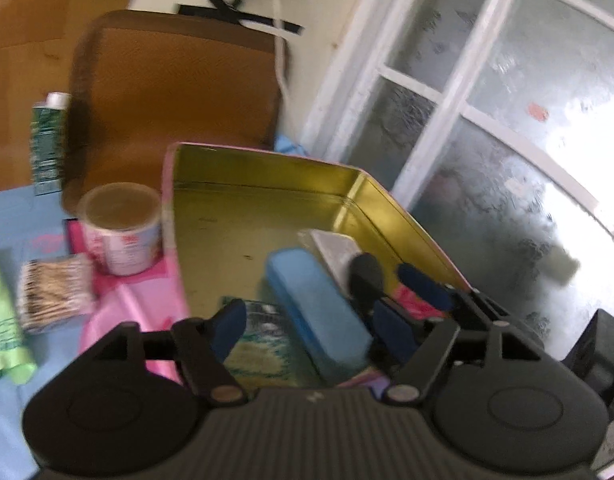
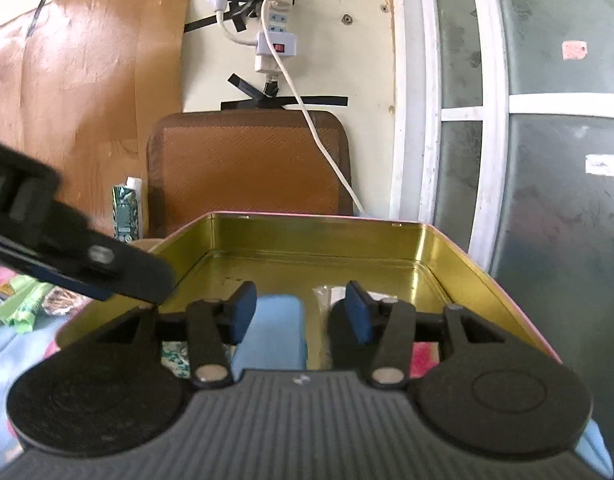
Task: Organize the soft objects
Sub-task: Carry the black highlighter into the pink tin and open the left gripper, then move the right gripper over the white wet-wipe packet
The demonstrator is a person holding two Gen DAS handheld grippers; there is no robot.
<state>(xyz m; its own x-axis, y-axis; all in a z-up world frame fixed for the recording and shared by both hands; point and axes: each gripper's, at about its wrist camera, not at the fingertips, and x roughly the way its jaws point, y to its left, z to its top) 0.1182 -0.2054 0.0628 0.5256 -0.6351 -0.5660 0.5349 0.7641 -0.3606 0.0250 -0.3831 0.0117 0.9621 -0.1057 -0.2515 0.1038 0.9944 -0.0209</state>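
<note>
In the left wrist view, the left gripper (image 1: 307, 320) was seen above the near end of an open gold-lined tin (image 1: 267, 168). Its fingers (image 1: 229, 330) were parted about halfway, with nothing gripped; a blue sponge (image 1: 319, 312) lay in the tin between them, and contact with the pads could not be told. A white packet (image 1: 335, 248) and a patterned sachet (image 1: 259, 344) were also seen inside, and the far half of the tin floor was bare. The right gripper (image 1: 391, 280) reached in from the right, close beside the sponge. Left of the tin, on the blue-covered desk (image 1: 7, 216), stood a paper cup (image 1: 121, 228), a bag of cotton swabs (image 1: 53, 290), a green cloth (image 1: 3, 328) and a green carton (image 1: 47, 144). A brown cushion (image 1: 175, 96) leaned behind.

In the right wrist view, the right gripper (image 2: 301, 312) was held over the tin's (image 2: 427, 248) near edge, its fingers (image 2: 357, 314) half open and holding nothing, the sponge (image 2: 275, 332) lying between them. The left gripper (image 2: 107, 276) crossed the tin's left wall. A window frame (image 2: 427, 120) rose just beyond the right wall.
</note>
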